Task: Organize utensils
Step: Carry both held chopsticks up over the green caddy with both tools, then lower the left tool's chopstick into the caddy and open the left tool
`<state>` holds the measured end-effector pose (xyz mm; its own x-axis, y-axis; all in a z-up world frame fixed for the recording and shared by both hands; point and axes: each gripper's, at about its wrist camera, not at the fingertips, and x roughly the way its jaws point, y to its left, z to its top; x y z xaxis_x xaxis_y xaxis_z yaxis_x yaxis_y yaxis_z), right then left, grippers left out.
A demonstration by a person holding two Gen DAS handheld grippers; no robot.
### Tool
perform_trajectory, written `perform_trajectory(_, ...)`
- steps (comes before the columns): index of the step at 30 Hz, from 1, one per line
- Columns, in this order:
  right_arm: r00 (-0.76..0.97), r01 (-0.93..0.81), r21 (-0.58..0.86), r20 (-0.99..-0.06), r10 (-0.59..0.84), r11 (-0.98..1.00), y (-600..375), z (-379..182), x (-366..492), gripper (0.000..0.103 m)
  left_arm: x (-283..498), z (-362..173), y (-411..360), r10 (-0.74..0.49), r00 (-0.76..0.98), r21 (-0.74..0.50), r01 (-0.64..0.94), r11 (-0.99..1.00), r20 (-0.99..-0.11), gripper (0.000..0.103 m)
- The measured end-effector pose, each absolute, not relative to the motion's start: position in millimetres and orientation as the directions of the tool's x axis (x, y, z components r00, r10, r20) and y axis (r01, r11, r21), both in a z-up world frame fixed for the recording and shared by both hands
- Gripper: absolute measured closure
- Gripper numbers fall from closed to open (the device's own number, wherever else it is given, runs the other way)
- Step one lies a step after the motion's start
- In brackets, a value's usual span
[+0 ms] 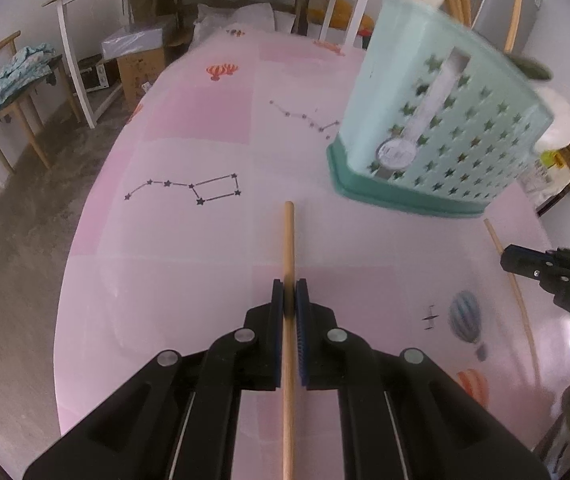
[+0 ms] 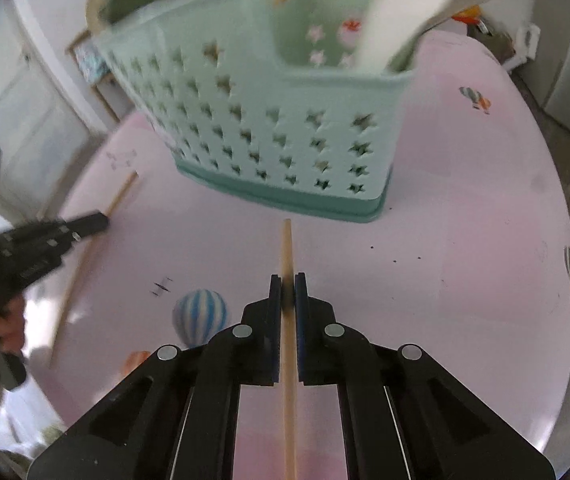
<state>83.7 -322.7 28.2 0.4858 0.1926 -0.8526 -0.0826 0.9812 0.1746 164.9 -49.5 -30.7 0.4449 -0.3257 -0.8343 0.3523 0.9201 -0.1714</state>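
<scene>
Between the pads of the left gripper (image 1: pixel 289 298) a wooden chopstick (image 1: pixel 289 248) is running lengthwise, its tip projecting forward over the pink table (image 1: pixel 189 240). The pads are clamping it; the grip is narrow and central. The right gripper (image 2: pixel 288 294) is likewise clenching a second chopstick (image 2: pixel 287 246), its tip pointing at the base of the basket (image 2: pixel 253 120).

The teal basket is standing on the table ahead of both grippers, already holding white spoons (image 2: pixel 397 20) and wooden utensils in its compartments. Both chopsticks are sitting low, near the base and well below the rim.

Hazards to consider:

1. Each chopstick is being held along the finger line, so it is lying shallow rather than upright. Judged from this pose, insertion is requiring a lift above the rim and a tilt toward vertical. Skipping either is likely to drive the tip into the star-perforated wall, pushing or tipping the light basket.

2. A round, smooth stick in flat pads is prone to sliding or pivoting. Any contact at the tip is likely to rotate it out of alignment or pull it free.

3. Both grippers are working close together. Simultaneous approach to the same compartment is risking a collision between sticks or fingers.

4. Utensils already standing in the basket are narrowing the openings; a tip striking a spoon could deflect outside the rim.
</scene>
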Motion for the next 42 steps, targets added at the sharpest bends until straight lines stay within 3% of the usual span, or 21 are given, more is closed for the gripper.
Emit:
perform_trajectory(5, 0.603, -0.070, 0.251, -0.760, 0.241, 0.966, -339, 70, 52, 0.099, 146, 9, -35, -0.446, 0.492, -0.274, 0.383, 0.882, -0.748, 0.098)
perform_trajectory(9, 0.696, -0.068, 0.286, -0.673, 0.251, 0.956, -336, 98, 44, 0.099, 126, 58, -20, -0.552, 0.551, -0.355, 0.429, 0.831, -0.626, 0.098)
perform_trajectory(16, 0.809, -0.065, 0.312, -0.540, 0.233, 0.948, -348, 142, 25, 0.099, 94, 144, -12, -0.645, 0.661, -0.380, 0.524, 0.762, -0.383, 0.098)
perform_trajectory(24, 0.859, -0.066, 0.309, -0.466, 0.211, 0.949, -356, 153, 22, 0.099, 111, 219, -43, -0.662, 0.748, -0.375, 0.601, 0.706, -0.046, 0.098)
perform_trajectory(27, 0.862, -0.065, 0.307, -0.462, 0.209, 0.950, -356, 153, 19, 0.099, 131, 234, -64, -0.639, 0.769, -0.385, 0.599, 0.702, 0.032, 0.098)
perform_trajectory(31, 0.864, -0.062, 0.317, -0.458, 0.210, 0.947, -357, 154, 15, 0.099, 164, 233, -95, -0.604, 0.795, -0.396, 0.572, 0.718, 0.053, 0.098)
perform_trajectory(42, 0.856, -0.043, 0.324, -0.476, 0.202, 0.945, -366, 147, 20, 0.099, 223, 173, -140, -0.543, 0.837, -0.459, 0.458, 0.761, -0.064, 0.098)
